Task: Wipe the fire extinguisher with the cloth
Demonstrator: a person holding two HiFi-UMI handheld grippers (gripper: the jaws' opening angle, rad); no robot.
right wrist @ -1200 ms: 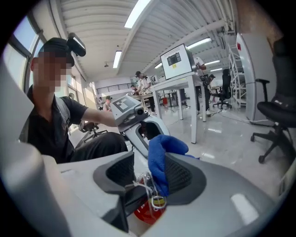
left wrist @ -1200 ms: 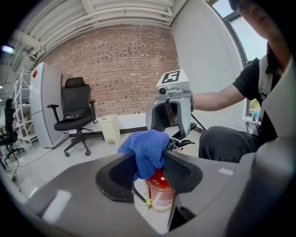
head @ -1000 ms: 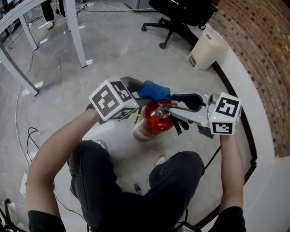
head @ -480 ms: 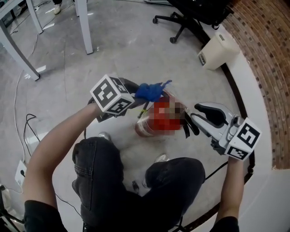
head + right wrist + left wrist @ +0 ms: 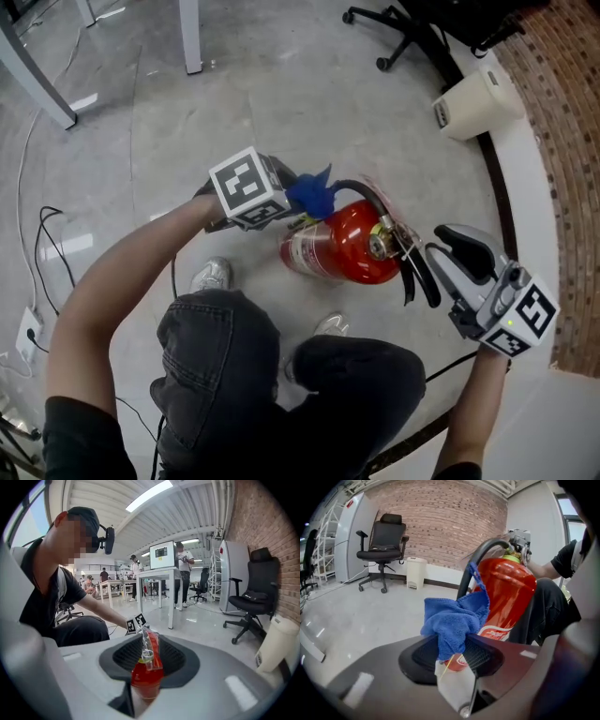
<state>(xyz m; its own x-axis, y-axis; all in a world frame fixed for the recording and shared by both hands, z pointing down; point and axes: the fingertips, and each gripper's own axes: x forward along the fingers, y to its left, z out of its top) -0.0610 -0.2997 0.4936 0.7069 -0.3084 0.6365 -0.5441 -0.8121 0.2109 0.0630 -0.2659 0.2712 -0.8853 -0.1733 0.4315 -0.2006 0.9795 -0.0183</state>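
Colours and patterns at the work spot.
Fire extinguisher (image 5: 342, 248): glossy red, with a white label band and a black hose (image 5: 354, 184). Cloth (image 5: 309, 194): bright blue. Left gripper (image 5: 452, 654): dark grey; its cube (image 5: 248, 185) bears black-and-white square markers. Floor (image 5: 281, 94): pale grey. Wall (image 5: 562, 112): red-brown brick. Trousers (image 5: 220, 375): dark grey. Bin (image 5: 478, 103): cream.

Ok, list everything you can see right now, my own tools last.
fire extinguisher: one, red, on the floor by the feet
cloth: one, blue, beside the extinguisher's hose
office chair: one, black, by the brick wall
bin: one, cream, by the wall
table legs: several, pale, far floor
cables: a few, floor
left tool: one, black, shut on the cloth
right tool: one, grey, jaws closing, extinguisher's top between them
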